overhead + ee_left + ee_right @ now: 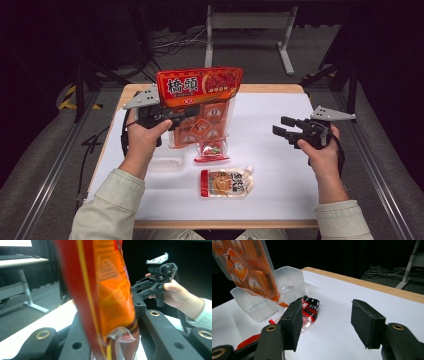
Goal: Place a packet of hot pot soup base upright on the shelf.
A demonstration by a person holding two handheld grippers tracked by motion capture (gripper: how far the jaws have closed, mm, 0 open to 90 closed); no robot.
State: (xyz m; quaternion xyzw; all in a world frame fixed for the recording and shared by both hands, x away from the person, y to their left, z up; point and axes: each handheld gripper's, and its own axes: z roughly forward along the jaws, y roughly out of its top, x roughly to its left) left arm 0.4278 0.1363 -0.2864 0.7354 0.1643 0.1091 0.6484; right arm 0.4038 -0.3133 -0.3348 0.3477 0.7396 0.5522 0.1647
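High view: your left gripper (pixel 186 113) clamps the one orange bag (pixel 200 102) above the one clear tray (pixel 167 159); a weak pinch could drop it on the two sachets (pixel 212 150) right of the tray.

Left gripper view: the bag (pixel 105 297) sits pinched between the jaws.

Right gripper view: your right gripper (pixel 328 323) gapes empty, right of the tray (pixel 272 295).
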